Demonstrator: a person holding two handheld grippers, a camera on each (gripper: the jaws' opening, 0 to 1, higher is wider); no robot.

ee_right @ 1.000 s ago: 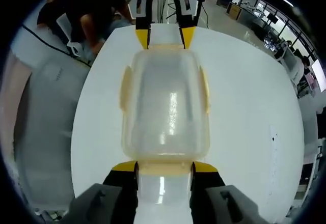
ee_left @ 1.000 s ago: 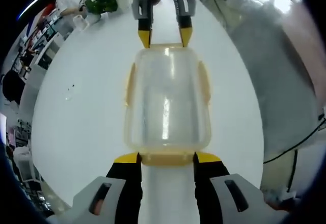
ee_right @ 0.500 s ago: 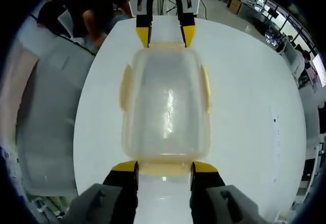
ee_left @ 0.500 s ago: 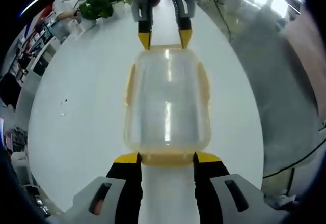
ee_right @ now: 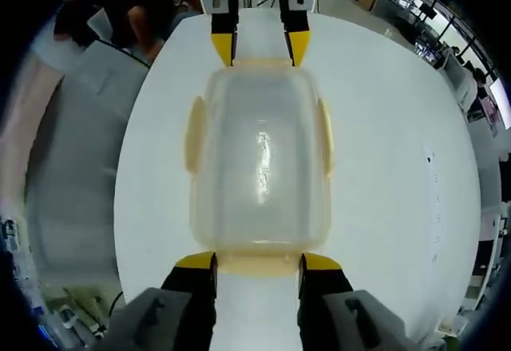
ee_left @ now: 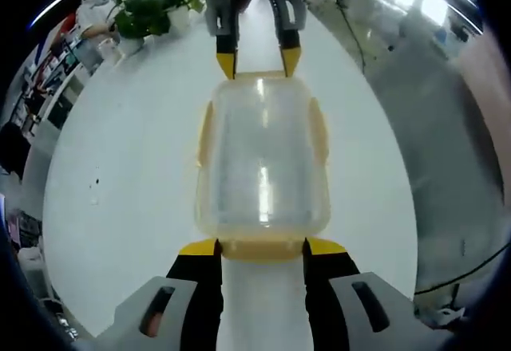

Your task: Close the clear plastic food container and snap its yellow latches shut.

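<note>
The clear plastic food container (ee_left: 262,151) (ee_right: 259,167) lies lengthwise between my two grippers over the white table (ee_left: 120,167), lid on top. Its yellow side latches (ee_left: 205,132) (ee_right: 324,140) lie flat against the long walls. My left gripper (ee_left: 262,247) is shut on the near yellow end latch (ee_left: 262,252), one jaw at each end of it. In the same view my right gripper (ee_left: 255,60) holds the far end. In the right gripper view my right gripper (ee_right: 257,262) grips its end latch (ee_right: 257,266) and the left gripper (ee_right: 259,48) meets the far end.
A potted plant (ee_left: 152,8) stands at the table's far left corner. A seated person (ee_right: 136,16) is beyond the table's far left edge in the right gripper view. Grey floor (ee_left: 431,128) with a cable lies past the table's right edge. A small dark speck (ee_left: 96,181) marks the tabletop.
Both views have swung over the table while the container stays fixed between the jaws; the plant has slid right in the left gripper view. Both grips are unchanged.
</note>
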